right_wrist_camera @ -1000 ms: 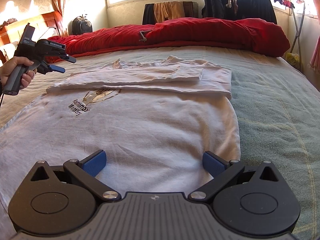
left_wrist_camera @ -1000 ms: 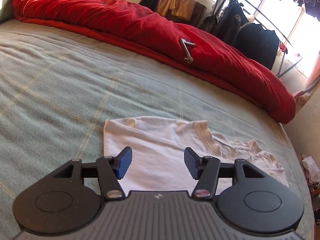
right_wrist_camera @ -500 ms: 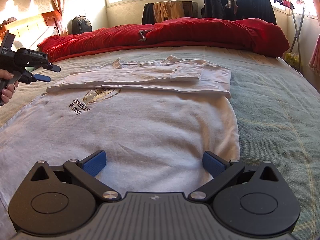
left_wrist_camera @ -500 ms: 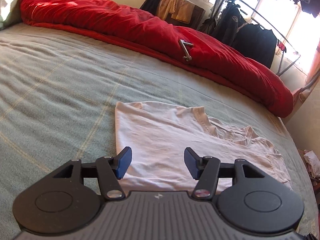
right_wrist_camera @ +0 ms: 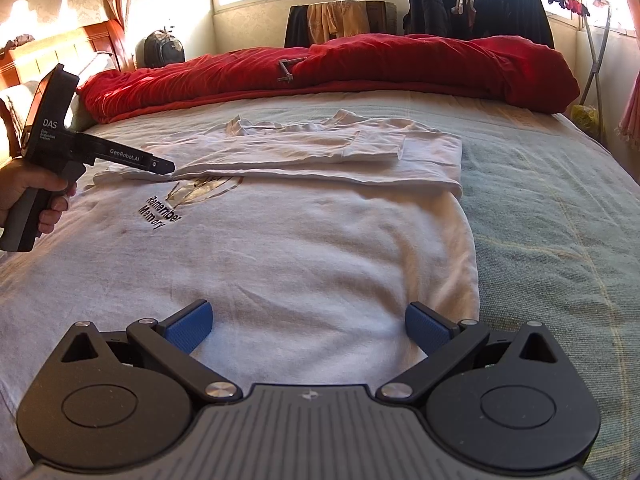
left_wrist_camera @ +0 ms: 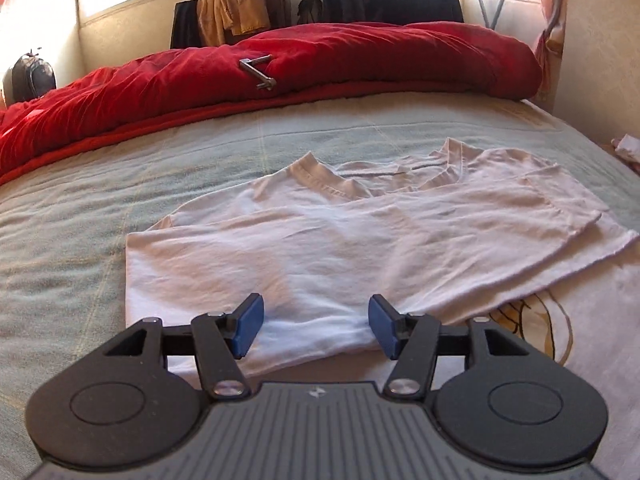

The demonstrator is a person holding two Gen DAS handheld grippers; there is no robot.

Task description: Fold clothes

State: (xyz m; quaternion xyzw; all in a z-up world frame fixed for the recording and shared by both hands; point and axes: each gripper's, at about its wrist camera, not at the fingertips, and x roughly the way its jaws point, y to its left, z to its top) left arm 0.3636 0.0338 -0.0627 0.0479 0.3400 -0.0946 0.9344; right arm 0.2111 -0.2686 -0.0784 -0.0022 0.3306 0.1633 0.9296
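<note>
A white T-shirt [right_wrist_camera: 300, 248] with a "Remember Memory" print lies flat on the bed. Its top part, with collar and sleeves, is folded down over the chest [left_wrist_camera: 360, 240]. My left gripper [left_wrist_camera: 316, 328] is open, its blue pads hovering just above the near edge of that folded layer with no cloth pinched. In the right wrist view a hand holds the left gripper [right_wrist_camera: 168, 167] side-on at the shirt's left fold. My right gripper [right_wrist_camera: 308, 328] is wide open low over the shirt's lower half and holds nothing.
A grey-green blanket [right_wrist_camera: 552, 208] covers the bed. A red duvet [right_wrist_camera: 400, 68] with a metal crank [right_wrist_camera: 288, 70] on it is bunched along the far side. Behind stand a clothes rack [right_wrist_camera: 500, 8] with dark jackets and a chair draped with orange garments [left_wrist_camera: 236, 14]. A wooden headboard [right_wrist_camera: 48, 52] is at the left.
The left gripper has rolled level and swung in from the left toward the shirt, now at the folded edge. The right gripper has stayed still.
</note>
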